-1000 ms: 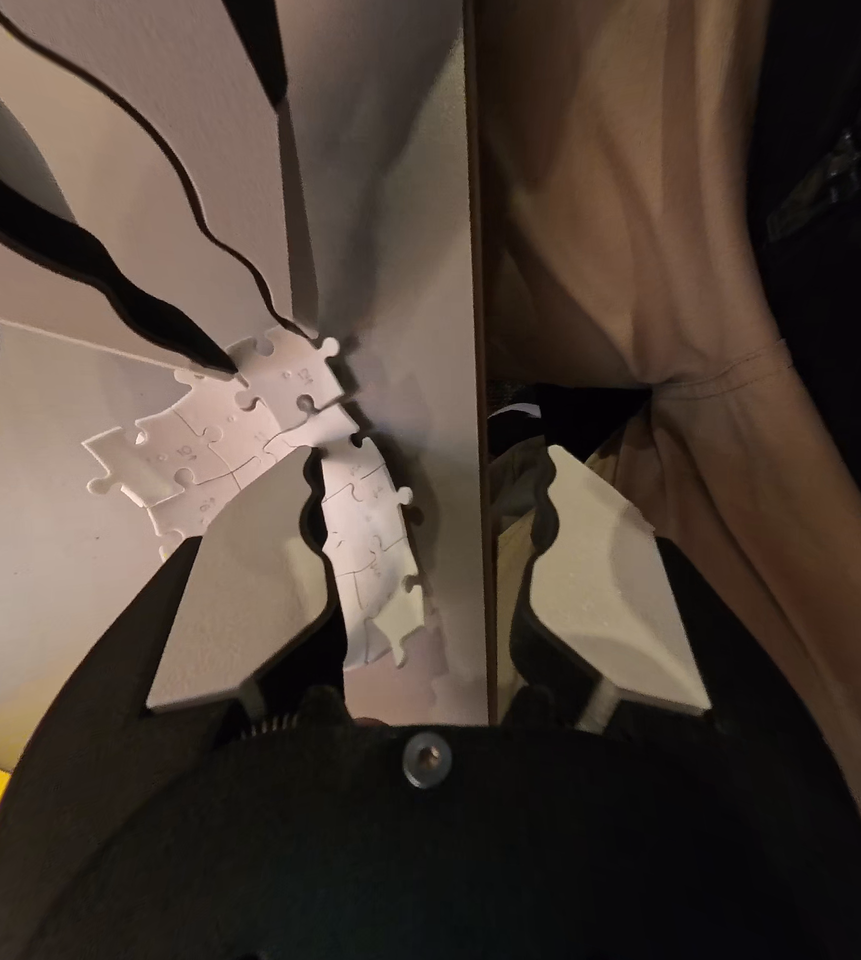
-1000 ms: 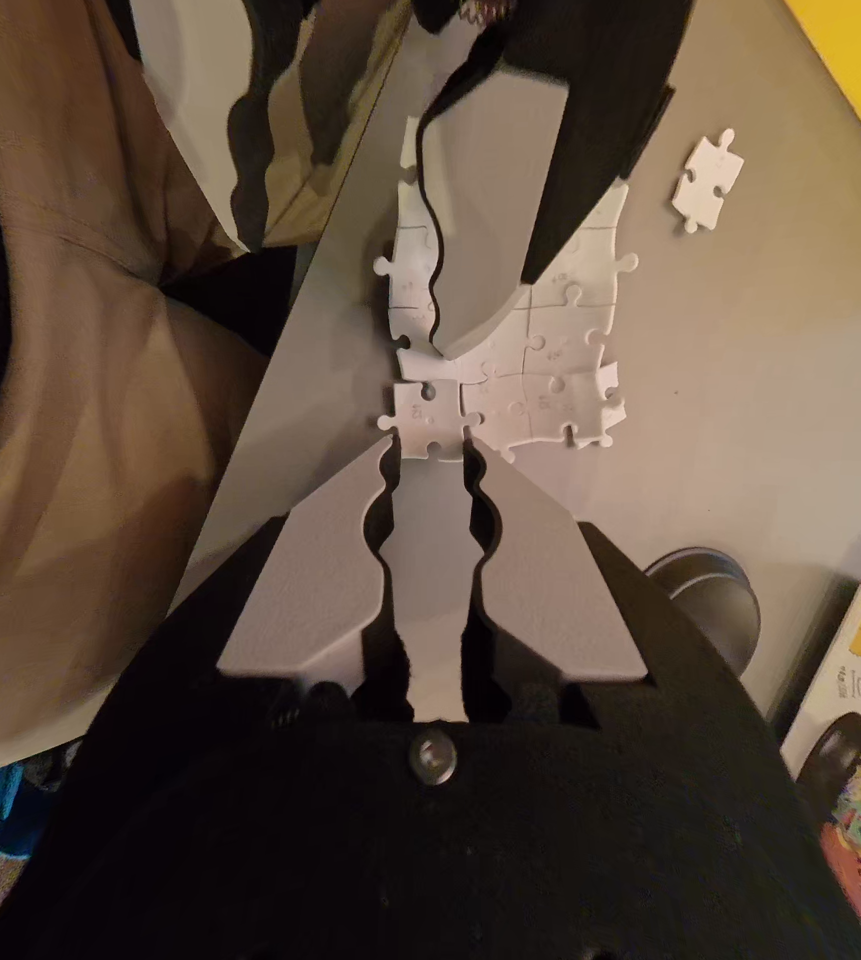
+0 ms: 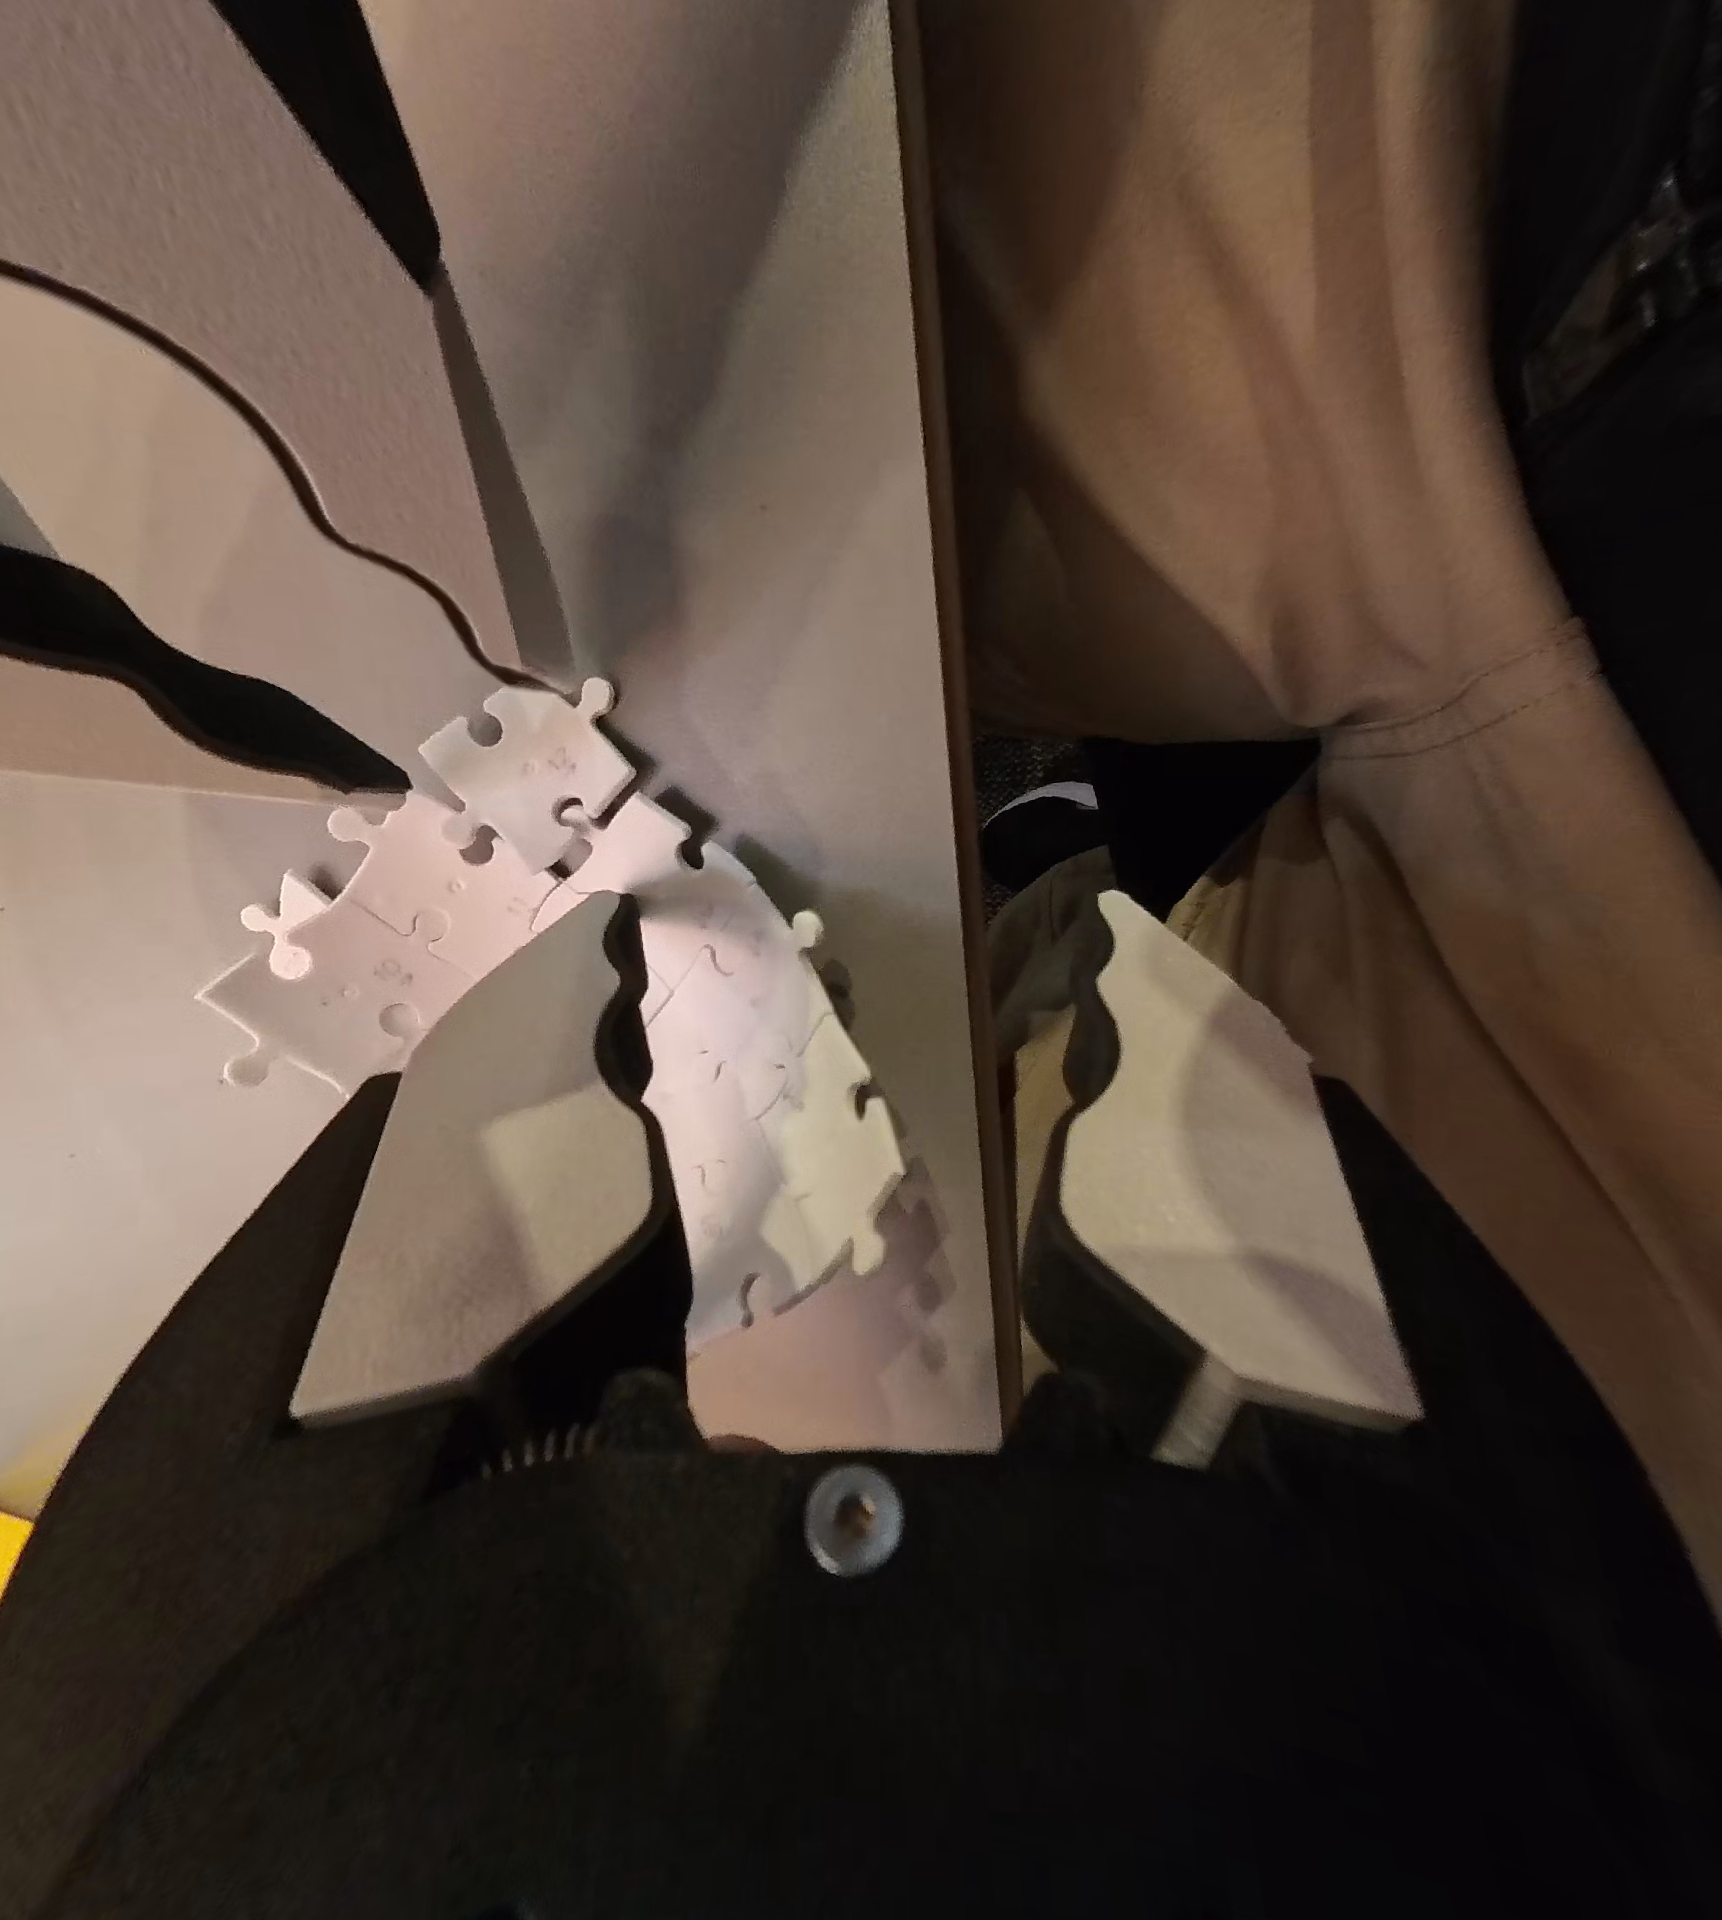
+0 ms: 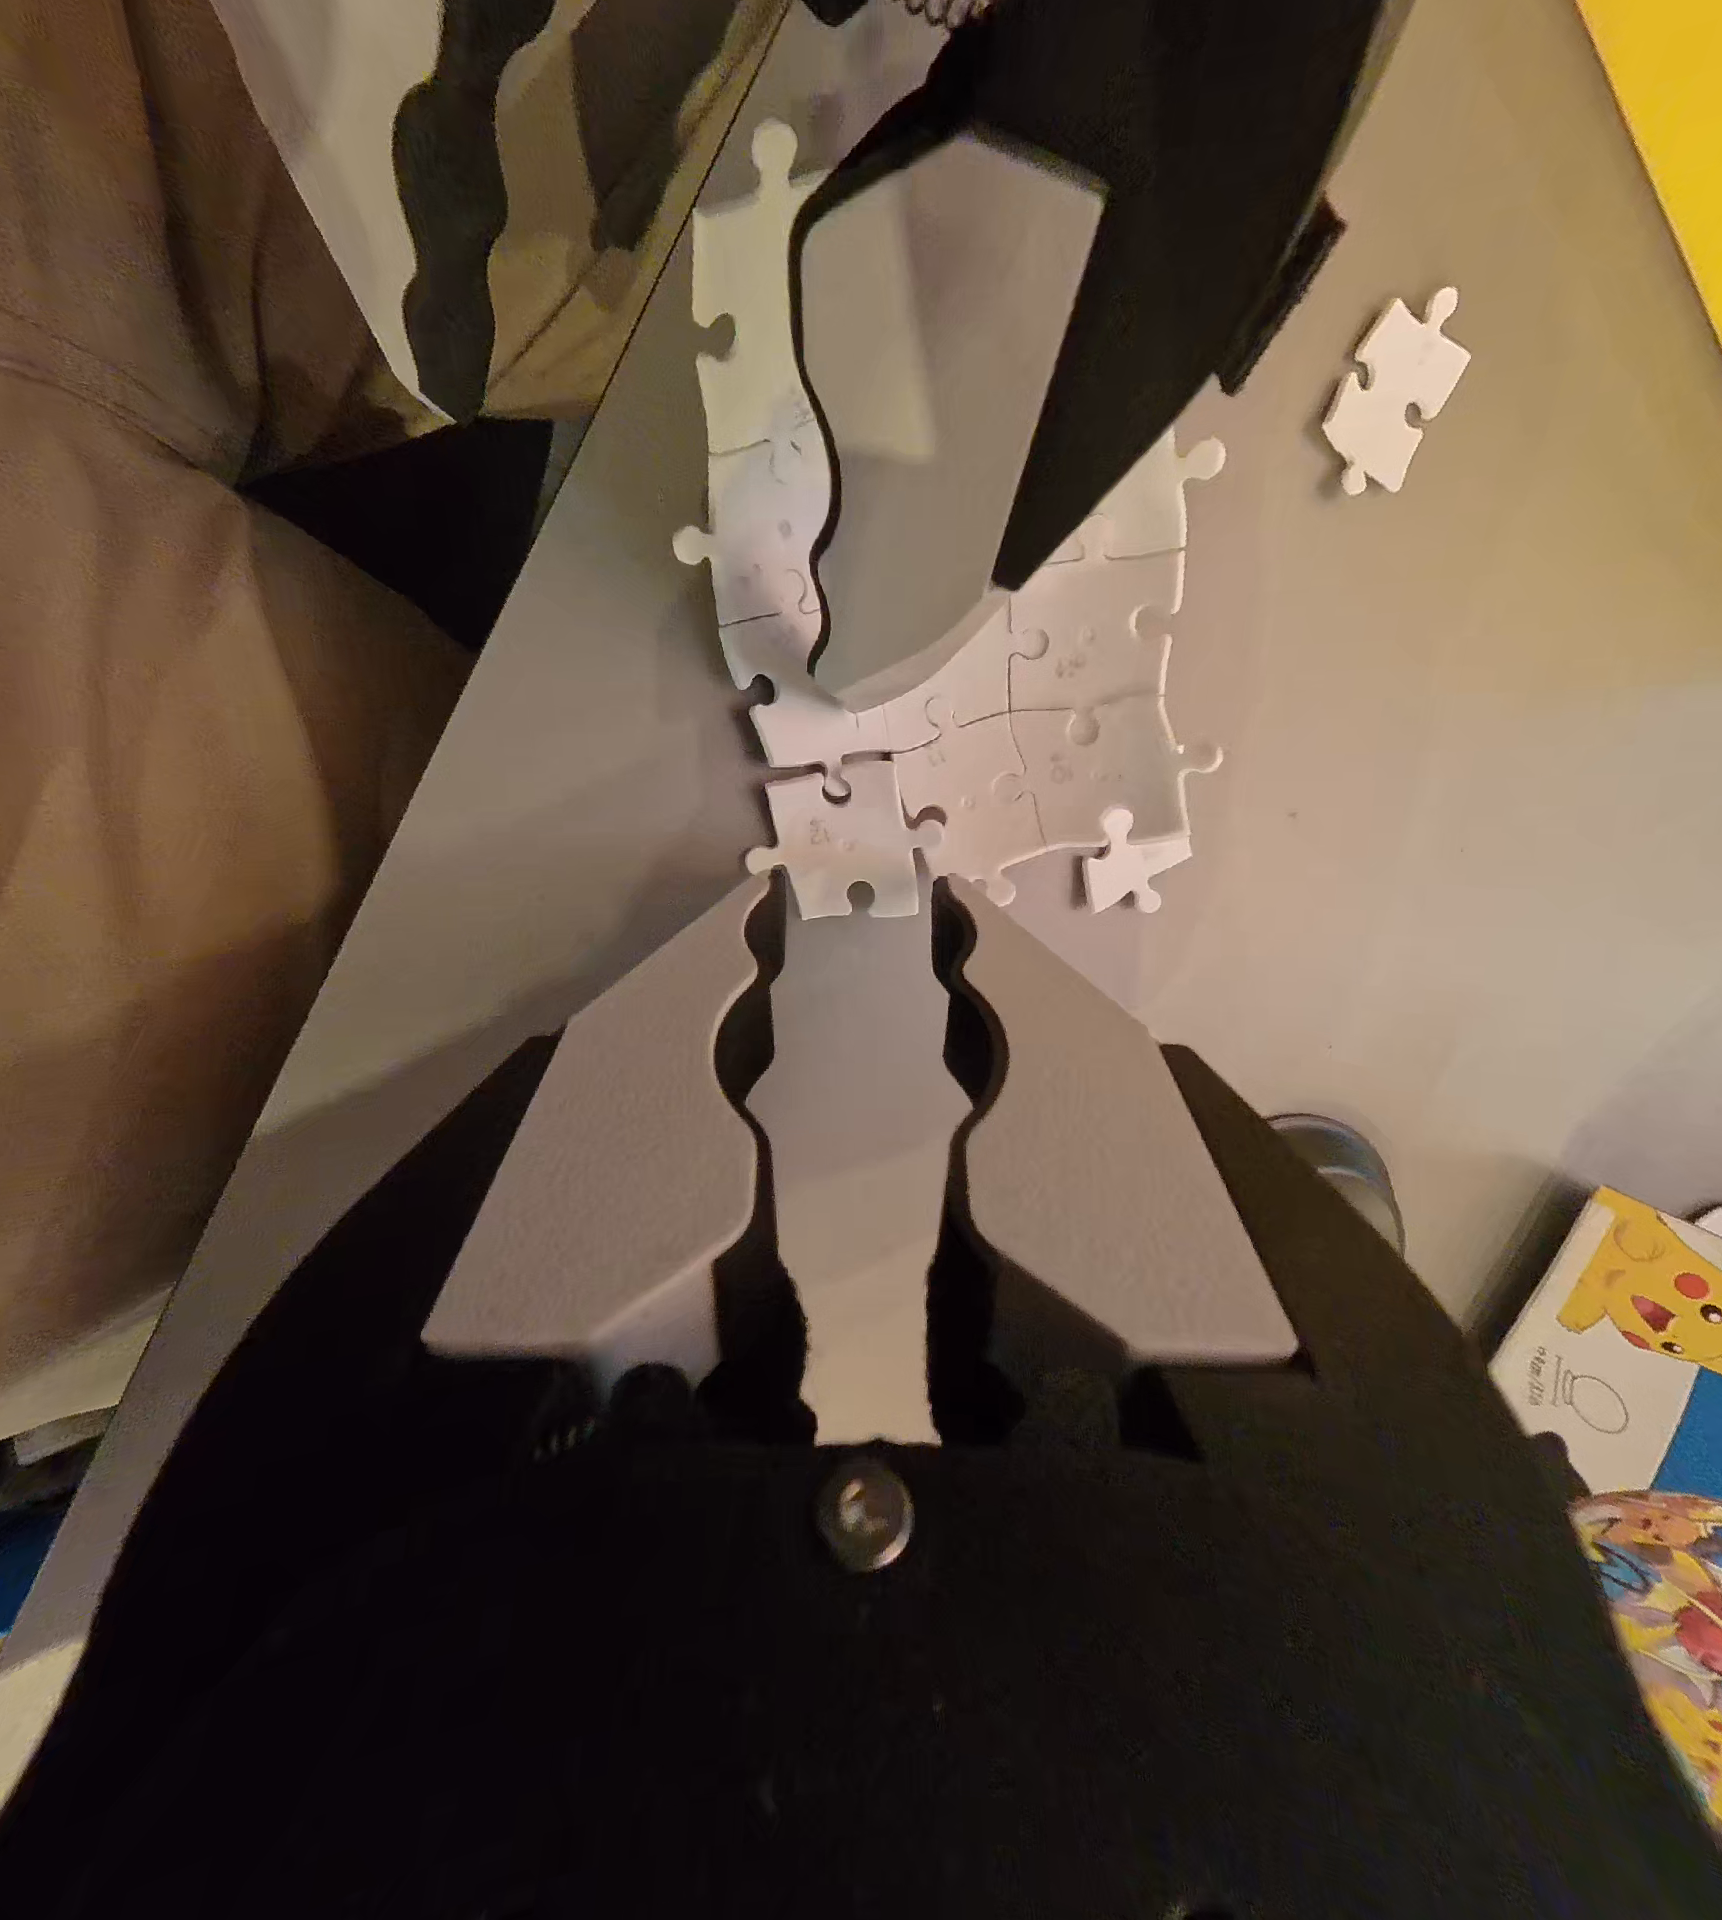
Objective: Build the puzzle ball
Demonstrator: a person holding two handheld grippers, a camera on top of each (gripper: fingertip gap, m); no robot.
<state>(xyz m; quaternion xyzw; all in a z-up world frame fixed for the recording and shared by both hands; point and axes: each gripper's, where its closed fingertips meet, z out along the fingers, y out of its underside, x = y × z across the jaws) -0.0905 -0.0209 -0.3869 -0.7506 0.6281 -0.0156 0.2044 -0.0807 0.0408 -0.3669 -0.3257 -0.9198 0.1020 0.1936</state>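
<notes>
A curved sheet of joined white puzzle pieces (image 4: 1075, 717) lies on the grey table (image 4: 1459, 831) near its edge; it also shows in the left wrist view (image 3: 763, 1039). My left gripper (image 3: 867, 914) is open wide: one finger (image 4: 898, 468) rests on the sheet and the other hangs past the table edge. My right gripper (image 4: 857, 894) is shut on a single white piece (image 4: 841, 842) at the sheet's near corner. In the left wrist view this piece (image 3: 524, 769) sits tilted, overlapping the sheet's edge.
A loose white piece (image 4: 1397, 395) lies beyond the sheet, and a small one (image 4: 1122, 862) at its near edge. A colourful box (image 4: 1667, 1351), a printed ball (image 4: 1719, 1714) and a grey round object (image 4: 1345, 1153) stand at the right. A person's beige trousers (image 4: 109, 727) are past the table edge. My right gripper's tips are some 25 cm from the printed ball (image 4: 1719, 1714).
The piece in my right gripper has tipped up against the sheet's corner. The sheet has shifted slightly under my left finger. Both grippers stay in about the same place.
</notes>
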